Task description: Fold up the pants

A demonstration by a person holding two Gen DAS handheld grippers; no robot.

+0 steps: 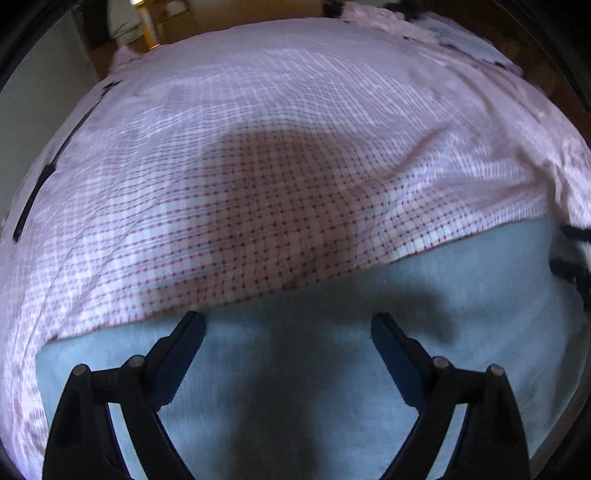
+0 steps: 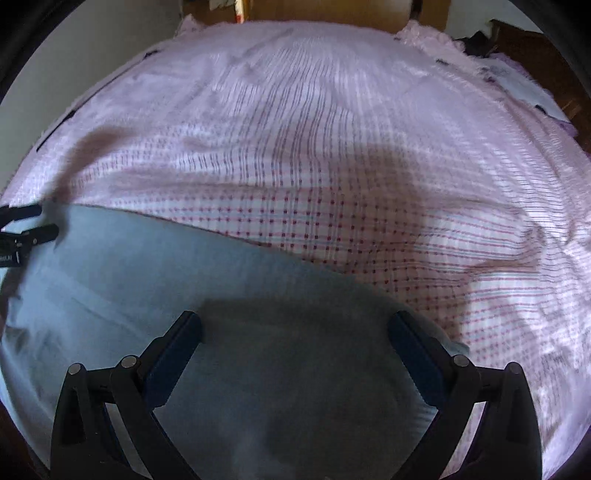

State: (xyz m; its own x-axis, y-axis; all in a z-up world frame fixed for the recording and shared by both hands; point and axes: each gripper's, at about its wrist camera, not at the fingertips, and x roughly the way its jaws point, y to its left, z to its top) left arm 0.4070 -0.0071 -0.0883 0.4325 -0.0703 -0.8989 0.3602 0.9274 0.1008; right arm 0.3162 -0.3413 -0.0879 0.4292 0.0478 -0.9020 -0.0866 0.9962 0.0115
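Light blue pants [image 1: 332, 369] lie flat on a bed with a pink-and-white checked sheet [image 1: 277, 166]. My left gripper [image 1: 288, 325] is open and empty, just above the blue fabric near its far edge. In the right wrist view the pants [image 2: 184, 280] fill the lower left. My right gripper [image 2: 295, 325] is open and empty over the fabric near its right corner. The left gripper's fingertips [image 2: 26, 225] show at the left edge of the right wrist view, over the pants' far left end. The right gripper's black tips [image 1: 572, 254] show at the right edge of the left wrist view.
The checked sheet [image 2: 332, 129] covers the whole bed beyond the pants, with wrinkles at the right [image 2: 517, 258]. Wooden furniture [image 1: 166, 22] and floor lie past the far end of the bed. A wall [image 1: 37, 92] runs along the left.
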